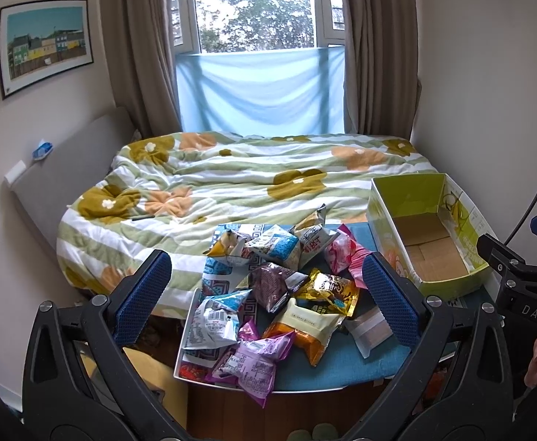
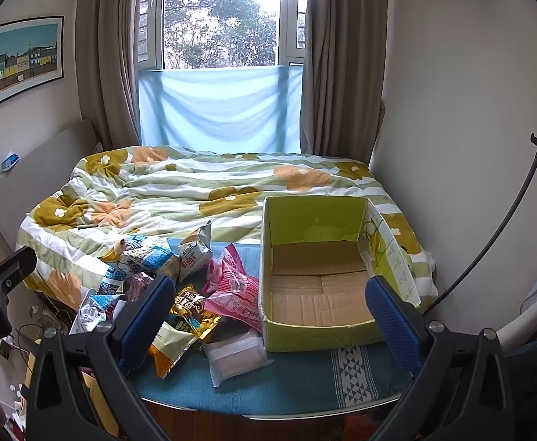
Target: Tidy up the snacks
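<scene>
A pile of several snack packets lies on a small table with a blue cloth; the pile also shows in the right wrist view. An empty green cardboard box stands at the table's right, and fills the middle of the right wrist view. My left gripper is open and empty, held above the pile. My right gripper is open and empty, in front of the box. A gold packet, a purple packet and a clear wrapped bar lie near the front.
A bed with a flowered quilt lies beyond the table, under a window with curtains. A grey headboard and a framed picture are at the left. A wall stands at the right.
</scene>
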Tool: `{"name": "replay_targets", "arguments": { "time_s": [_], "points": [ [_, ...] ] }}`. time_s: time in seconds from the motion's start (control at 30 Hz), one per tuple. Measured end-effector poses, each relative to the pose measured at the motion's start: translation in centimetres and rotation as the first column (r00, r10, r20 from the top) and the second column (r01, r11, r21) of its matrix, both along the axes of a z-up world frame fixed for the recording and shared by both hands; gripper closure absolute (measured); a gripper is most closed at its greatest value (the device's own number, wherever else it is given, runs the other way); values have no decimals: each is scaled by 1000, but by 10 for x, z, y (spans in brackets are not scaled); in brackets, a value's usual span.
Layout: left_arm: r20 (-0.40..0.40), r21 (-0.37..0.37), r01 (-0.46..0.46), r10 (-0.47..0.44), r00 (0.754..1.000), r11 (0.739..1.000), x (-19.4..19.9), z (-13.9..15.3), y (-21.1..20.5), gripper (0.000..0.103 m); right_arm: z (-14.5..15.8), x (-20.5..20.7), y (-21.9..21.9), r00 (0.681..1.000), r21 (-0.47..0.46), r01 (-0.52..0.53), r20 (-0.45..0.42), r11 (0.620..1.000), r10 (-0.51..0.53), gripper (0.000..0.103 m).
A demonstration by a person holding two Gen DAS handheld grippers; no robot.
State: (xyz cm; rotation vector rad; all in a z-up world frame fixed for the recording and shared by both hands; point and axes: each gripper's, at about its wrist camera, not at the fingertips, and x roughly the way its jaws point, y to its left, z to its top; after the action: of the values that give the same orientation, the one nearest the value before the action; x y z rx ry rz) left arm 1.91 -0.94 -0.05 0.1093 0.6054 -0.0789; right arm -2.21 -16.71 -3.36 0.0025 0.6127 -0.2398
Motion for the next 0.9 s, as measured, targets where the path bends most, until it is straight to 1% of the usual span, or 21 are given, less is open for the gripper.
{"name": "replay_targets", "arguments": {
  "time_s": [0.3,0.6,0.77,0.9],
  "points": [
    [-7,0,-3,3,1000,1000,-1,-2,-3,1,1,0,0,1000,-1,1,-1,1000,-1,0],
    [5,1,-16,16,1000,1000,-8,0,-2,1,-2,-2,2,1000,3,-3,7,1000,3,0],
    [-36,6,-31,32,999,999,-9,-5,3,1,-5,-3,2,1000,15,-17,-12,1000,17,0],
    [-91,0,-64,64,994,998,-11,-24,10,1,-13,-1,-2,998,27,-50,-45,998,52,0]
  ]
}}
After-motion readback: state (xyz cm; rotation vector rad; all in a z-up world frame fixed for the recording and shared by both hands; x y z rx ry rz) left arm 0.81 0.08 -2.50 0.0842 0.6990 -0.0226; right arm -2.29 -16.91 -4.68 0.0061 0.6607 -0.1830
